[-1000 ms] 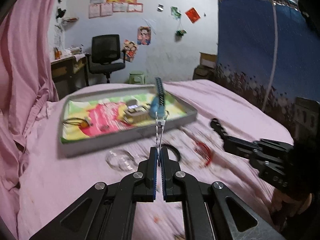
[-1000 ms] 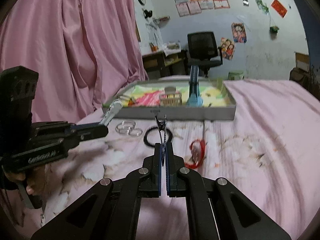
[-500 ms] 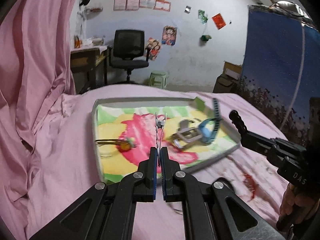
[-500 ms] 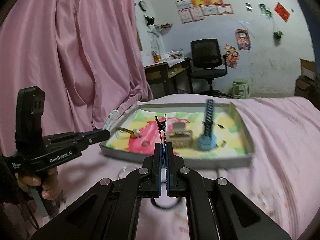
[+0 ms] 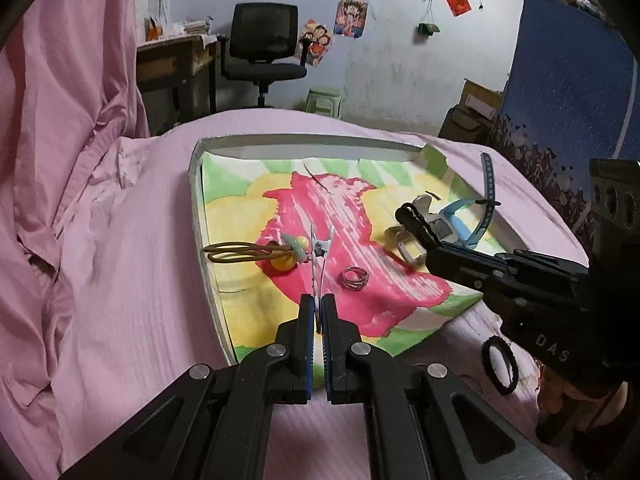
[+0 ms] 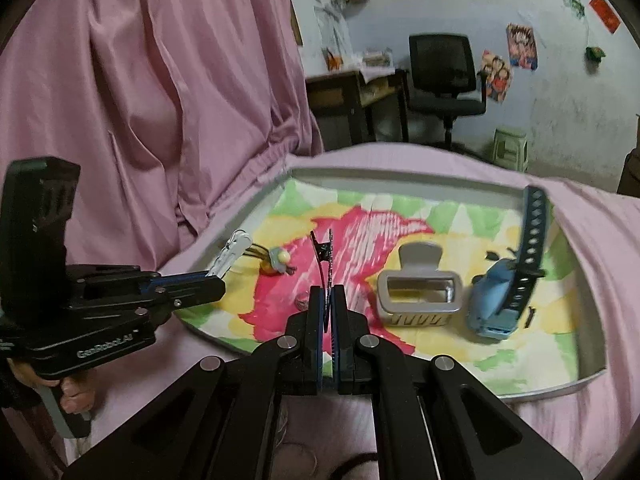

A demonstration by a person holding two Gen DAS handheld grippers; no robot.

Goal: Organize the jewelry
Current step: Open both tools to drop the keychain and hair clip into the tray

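A shallow grey tray with a pink, yellow and green lining lies on the pink bed. In it are a hair tie with a yellow bead, a silver ring, a grey claw clip and a blue watch. My left gripper is shut on a silvery-white hair clip, held over the tray's near edge; it also shows in the right wrist view. My right gripper is shut on a dark hair clip over the tray.
A black hair band lies on the bed right of the tray. A pink curtain hangs at the left. A desk and black office chair stand beyond the bed.
Both grippers have moved forward over the tray with their clips still held. The tray now fills both views; the rings and red item on the bed have left view.
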